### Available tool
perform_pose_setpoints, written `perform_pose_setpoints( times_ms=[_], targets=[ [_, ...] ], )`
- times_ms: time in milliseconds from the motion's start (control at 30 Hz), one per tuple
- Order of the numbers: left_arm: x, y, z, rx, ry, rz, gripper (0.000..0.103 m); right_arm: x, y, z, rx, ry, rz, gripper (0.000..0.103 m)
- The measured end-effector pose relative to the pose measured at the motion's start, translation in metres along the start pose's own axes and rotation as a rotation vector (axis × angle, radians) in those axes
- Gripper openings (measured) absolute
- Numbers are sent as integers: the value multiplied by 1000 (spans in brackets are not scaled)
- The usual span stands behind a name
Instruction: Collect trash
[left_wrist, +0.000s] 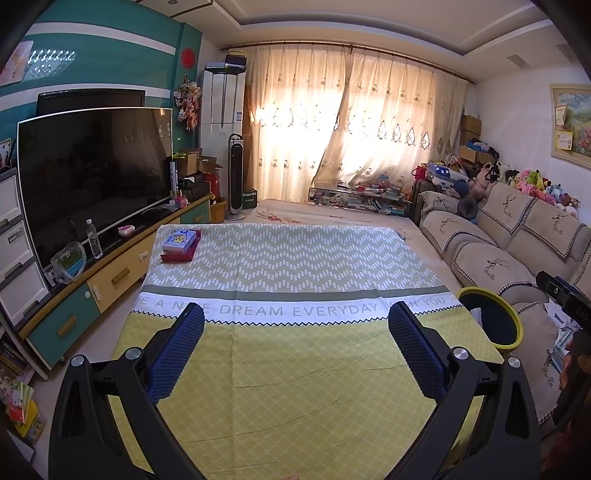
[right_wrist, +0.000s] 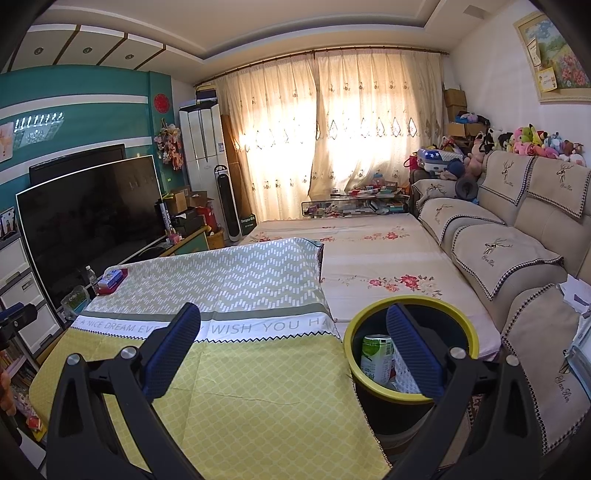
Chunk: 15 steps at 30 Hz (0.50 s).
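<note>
A black trash bin with a yellow rim (right_wrist: 413, 306) stands on the floor at the table's right edge; it also shows in the left wrist view (left_wrist: 491, 295). Inside it stands a green and white can (right_wrist: 376, 356) beside a white patterned piece (right_wrist: 406, 378). My right gripper (right_wrist: 293, 332) is open and empty, held above the table's right side with its right finger over the bin. My left gripper (left_wrist: 295, 334) is open and empty above the yellow-green tablecloth (left_wrist: 295, 387). A blue tissue pack (left_wrist: 180, 240) on a red box (left_wrist: 177, 256) lies at the table's far left corner.
A TV (left_wrist: 92, 177) on a low cabinet (left_wrist: 110, 277) runs along the left, with a water bottle (left_wrist: 94, 239) and a plastic bag (left_wrist: 68, 262). A beige sofa (left_wrist: 509, 251) lines the right. A floral-covered surface (right_wrist: 369, 254) lies beyond the table. Curtains (left_wrist: 351, 122) cover the far window.
</note>
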<state>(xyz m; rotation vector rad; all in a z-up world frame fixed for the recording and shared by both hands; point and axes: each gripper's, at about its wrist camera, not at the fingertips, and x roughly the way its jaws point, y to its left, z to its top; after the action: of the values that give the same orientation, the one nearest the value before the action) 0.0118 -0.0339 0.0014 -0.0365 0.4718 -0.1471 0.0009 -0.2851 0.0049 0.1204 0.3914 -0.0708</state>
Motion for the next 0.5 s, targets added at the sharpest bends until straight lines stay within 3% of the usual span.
perform_pose_setpoints(
  times_ms=[500],
  targets=[
    [4, 4, -1, -7, 10, -11, 98, 5, 3, -7, 2, 8, 7, 96]
  ],
)
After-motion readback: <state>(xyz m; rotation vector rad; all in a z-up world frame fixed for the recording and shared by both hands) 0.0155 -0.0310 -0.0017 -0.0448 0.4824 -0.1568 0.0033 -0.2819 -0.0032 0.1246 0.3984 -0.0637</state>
